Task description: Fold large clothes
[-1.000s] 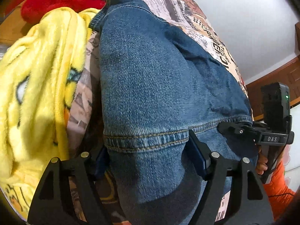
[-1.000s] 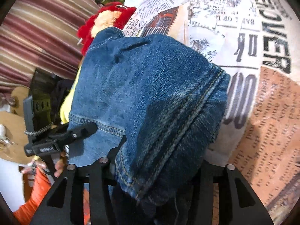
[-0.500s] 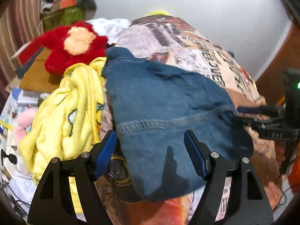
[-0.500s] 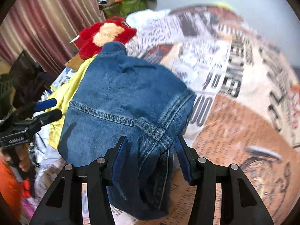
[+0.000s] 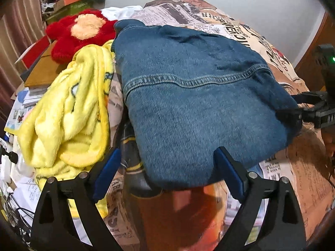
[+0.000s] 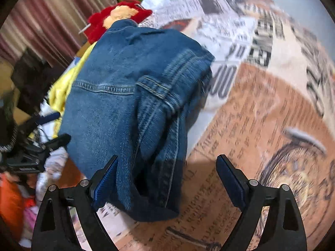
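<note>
A folded blue denim garment (image 5: pixel 199 104) lies on the newspaper-print bedspread (image 5: pixel 240 27). It also shows in the right wrist view (image 6: pixel 129 108), folded into a thick stack. My left gripper (image 5: pixel 167 173) is open, just short of the garment's near edge, holding nothing. My right gripper (image 6: pixel 167 179) is open at the garment's near right corner, with the denim between the jaws but not clamped. The right gripper (image 5: pixel 314 106) also shows at the garment's right edge in the left wrist view.
A yellow fleece blanket (image 5: pixel 69 113) lies left of the denim. A red plush toy (image 5: pixel 83 31) sits behind it. Books, papers and boxes (image 5: pixel 31 79) crowd the left side. The bedspread (image 6: pixel 261 115) stretches to the right. Striped curtains (image 6: pixel 41 21) hang at the back left.
Both grippers let go of the denim and pulled back. The garment now lies flat on the bed, and both pairs of jaws stand wide open.
</note>
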Available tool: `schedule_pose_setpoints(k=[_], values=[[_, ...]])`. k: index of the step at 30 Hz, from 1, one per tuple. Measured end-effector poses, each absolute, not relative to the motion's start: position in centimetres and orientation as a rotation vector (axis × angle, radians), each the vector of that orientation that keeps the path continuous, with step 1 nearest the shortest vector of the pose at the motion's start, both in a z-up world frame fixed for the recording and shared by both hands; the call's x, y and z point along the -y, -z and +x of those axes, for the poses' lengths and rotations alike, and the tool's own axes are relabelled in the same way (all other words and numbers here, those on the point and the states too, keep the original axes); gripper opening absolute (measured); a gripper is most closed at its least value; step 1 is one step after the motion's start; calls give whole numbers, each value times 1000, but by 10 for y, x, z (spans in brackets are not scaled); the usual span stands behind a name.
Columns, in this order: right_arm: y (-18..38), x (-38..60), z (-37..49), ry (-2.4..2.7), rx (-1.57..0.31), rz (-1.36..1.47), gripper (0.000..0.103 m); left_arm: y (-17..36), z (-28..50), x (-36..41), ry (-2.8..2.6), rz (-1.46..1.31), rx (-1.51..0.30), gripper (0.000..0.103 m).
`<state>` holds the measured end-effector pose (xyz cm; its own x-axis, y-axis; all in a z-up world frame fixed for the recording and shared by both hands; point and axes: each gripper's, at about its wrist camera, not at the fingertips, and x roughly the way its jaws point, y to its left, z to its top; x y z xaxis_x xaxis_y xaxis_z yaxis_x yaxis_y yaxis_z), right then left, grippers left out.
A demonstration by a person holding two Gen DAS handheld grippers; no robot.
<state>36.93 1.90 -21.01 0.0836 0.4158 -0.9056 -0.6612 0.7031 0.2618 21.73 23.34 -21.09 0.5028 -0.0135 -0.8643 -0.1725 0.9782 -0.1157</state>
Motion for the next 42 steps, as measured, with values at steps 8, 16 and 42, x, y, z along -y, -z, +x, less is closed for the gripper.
schedule_pose_setpoints(k=[8,16,42], values=[[160,-21,371,-844,-1077,-274,90,168,225,-245,-159,-134,-928,91],[141,-47,412,-813,-1025,-127,90,152,275,-272,-217,-192,-840,91],[85,-4,388,-706,-831,-70,90,106,250,-267,-306,-257,-715,91]])
